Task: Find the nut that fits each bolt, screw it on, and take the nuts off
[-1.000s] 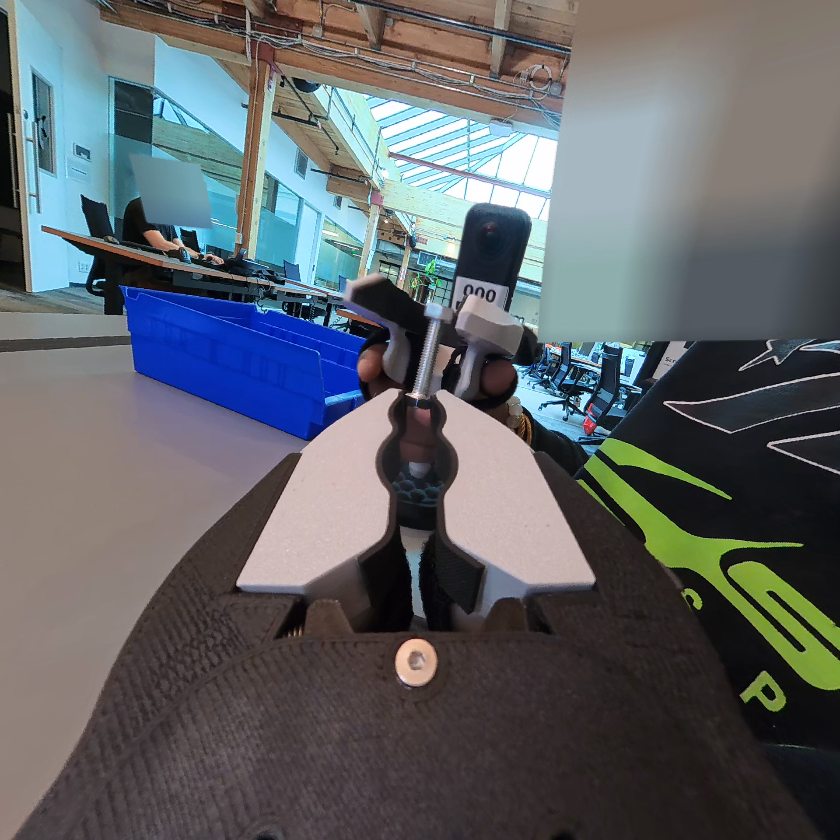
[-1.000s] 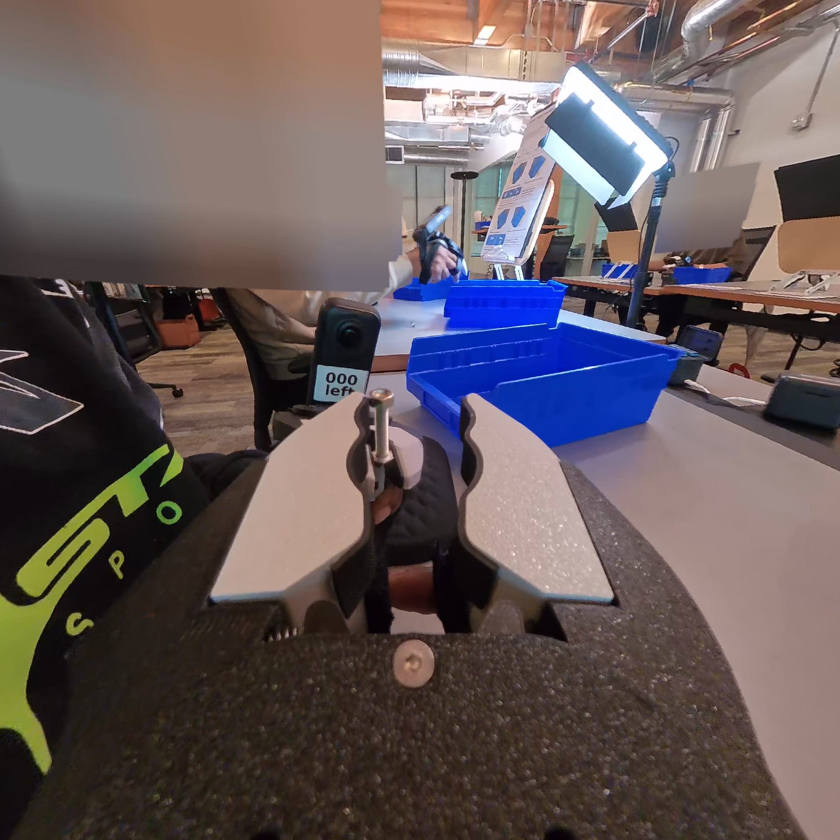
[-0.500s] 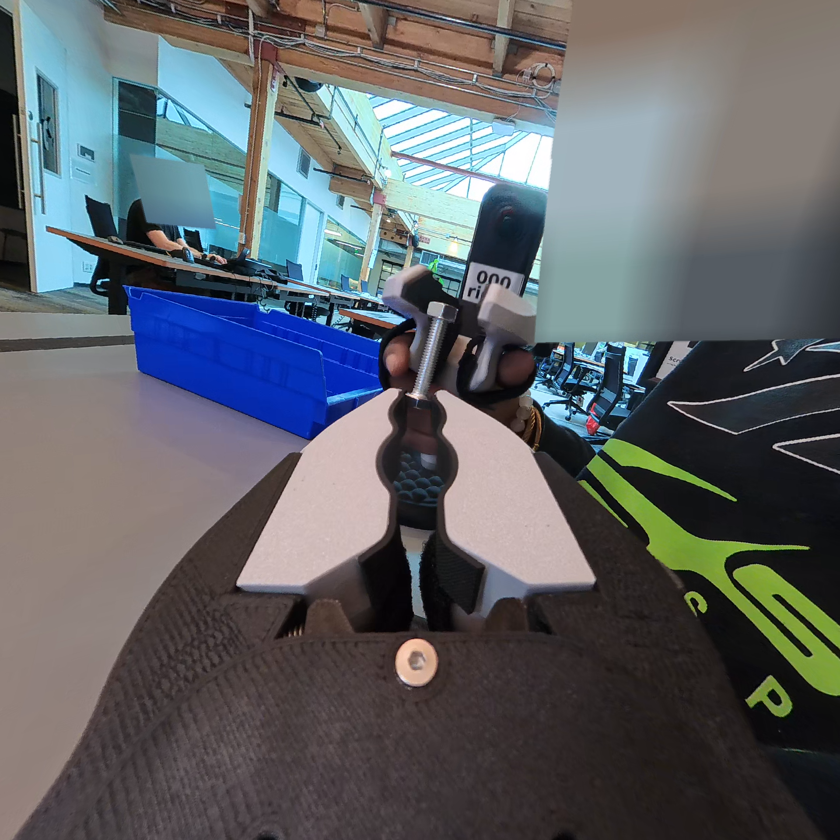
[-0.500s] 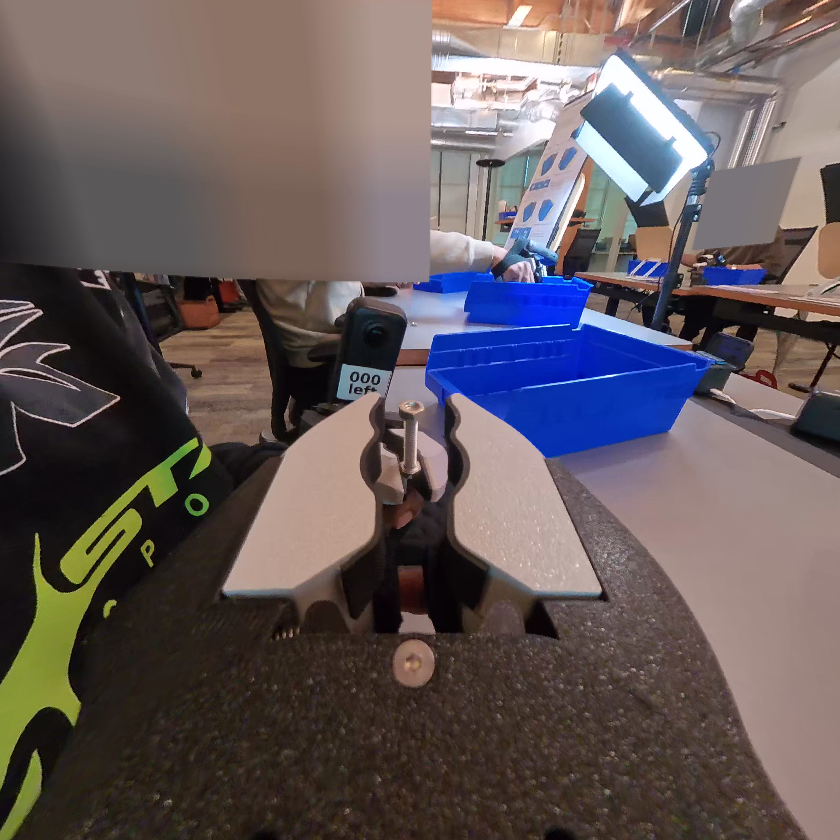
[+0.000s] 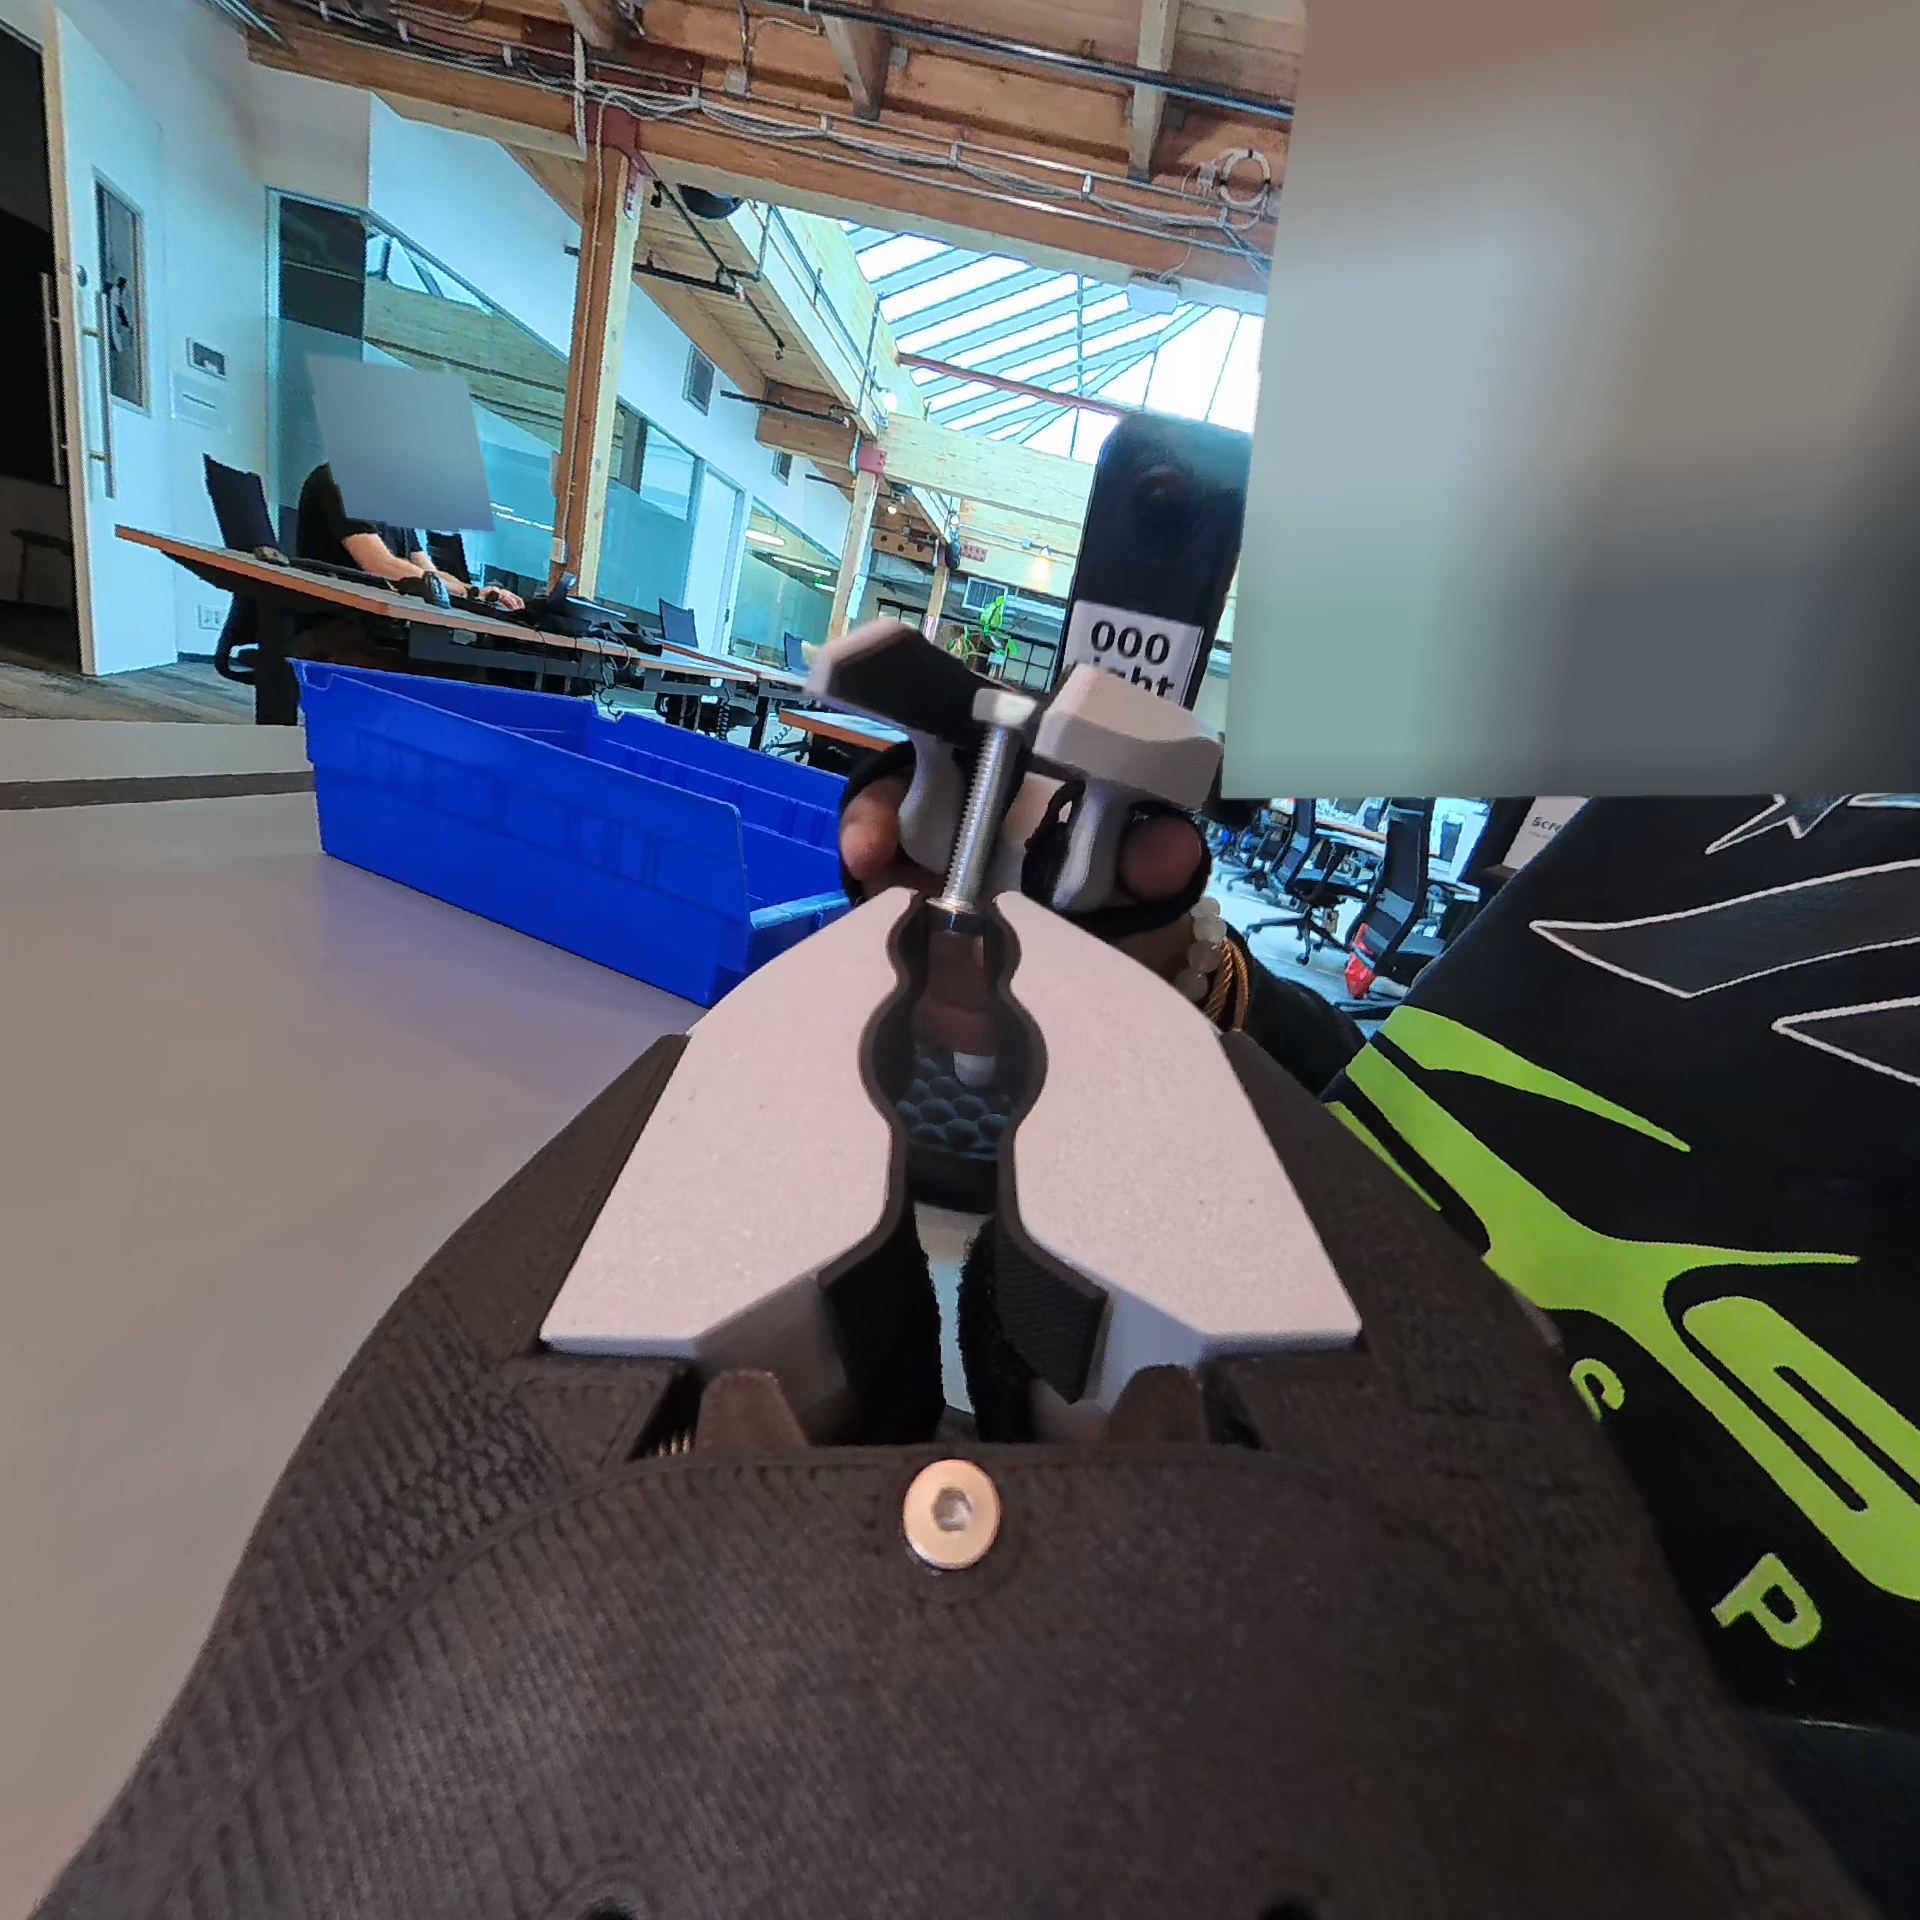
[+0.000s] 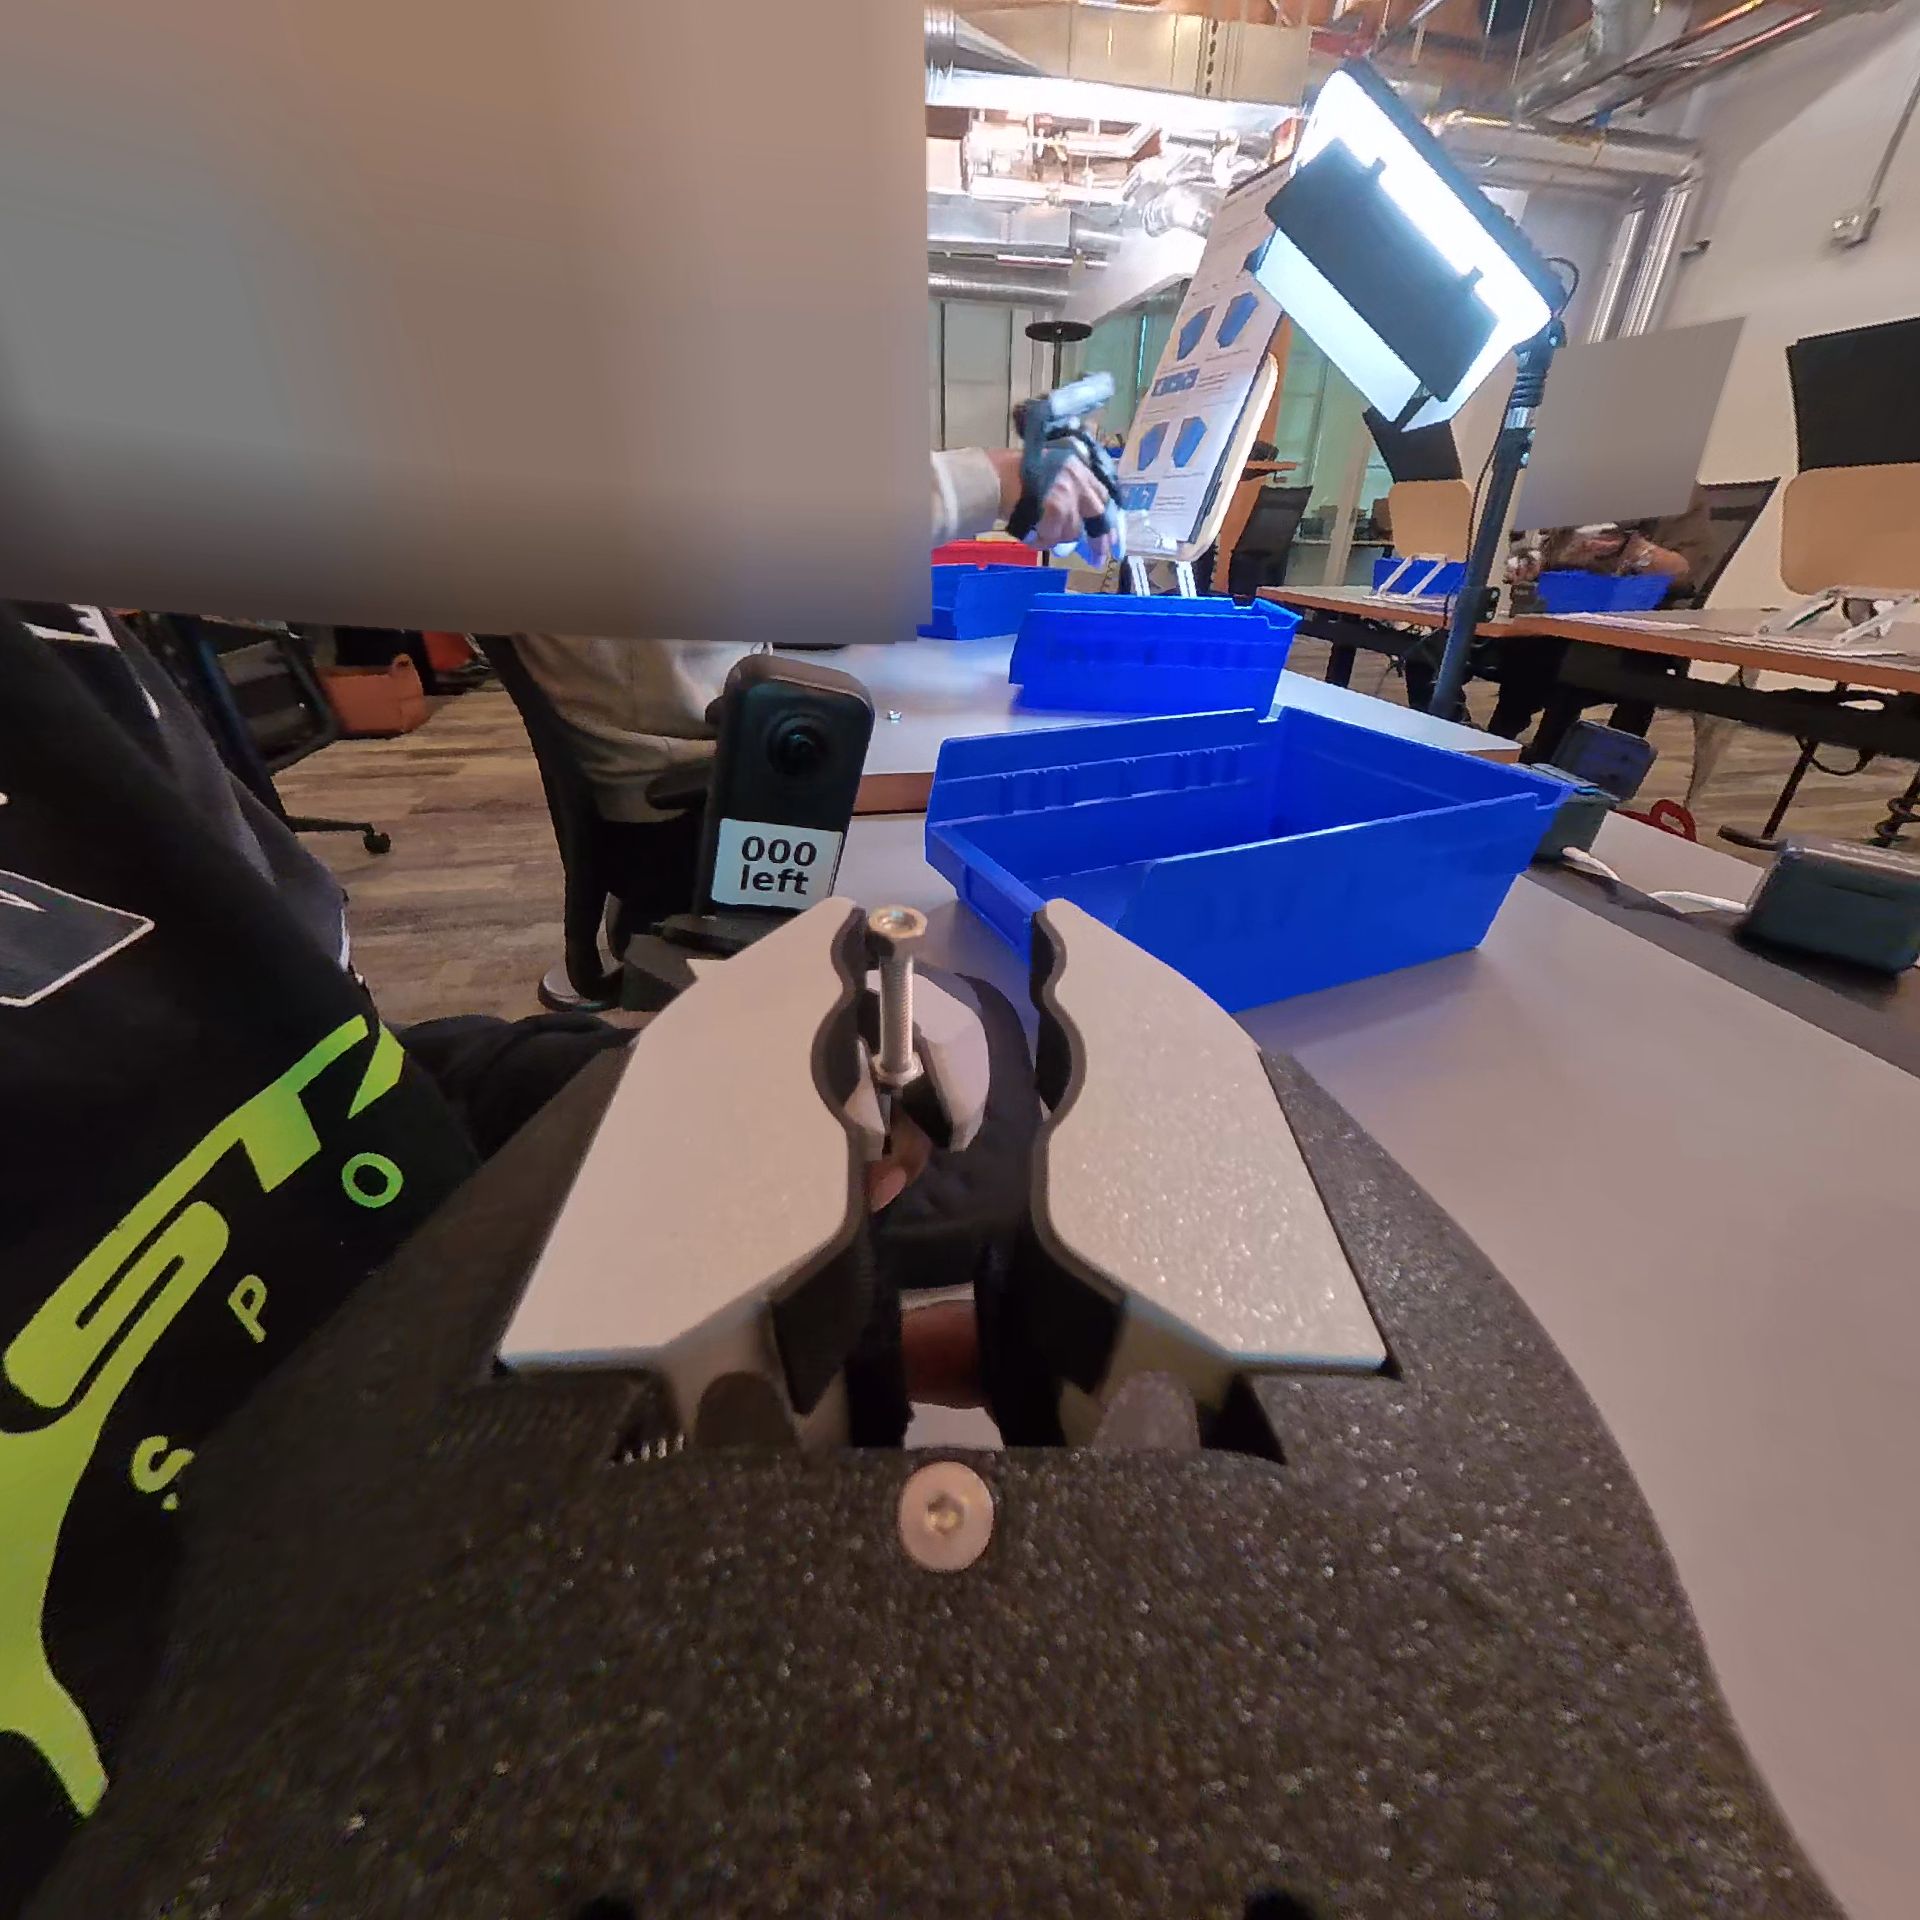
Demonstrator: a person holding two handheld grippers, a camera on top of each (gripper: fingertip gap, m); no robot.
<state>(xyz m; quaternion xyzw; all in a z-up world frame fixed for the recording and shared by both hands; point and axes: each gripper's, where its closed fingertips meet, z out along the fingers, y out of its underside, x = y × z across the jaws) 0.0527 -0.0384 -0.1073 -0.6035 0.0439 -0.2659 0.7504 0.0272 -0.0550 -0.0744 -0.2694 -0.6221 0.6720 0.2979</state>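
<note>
The grey table [image 6: 1558, 1143] runs out ahead of both tools, with the blue bin [image 6: 1247, 862] sitting well beyond the right gripper's tips and off to its right side.

The left gripper [image 5: 954, 920] is pinched narrow on a small dark nut [image 5: 954, 920] at the very tips of its fingers, and the silver bolt [image 5: 977, 821] stands up out of that nut, tilted a little. The right gripper [image 6: 951, 945] stands fairly wide around the bolt's head: the head lies against its left finger [image 6: 769, 1039], while the right finger is clear of it.

So the bolt looks held only by its thread in the nut. My worry is that a twist with one-sided contact slips off the head, or tips the bolt and cross-threads it. A nut pinched so near the tips could also pop out and drop short of the bin.
</note>
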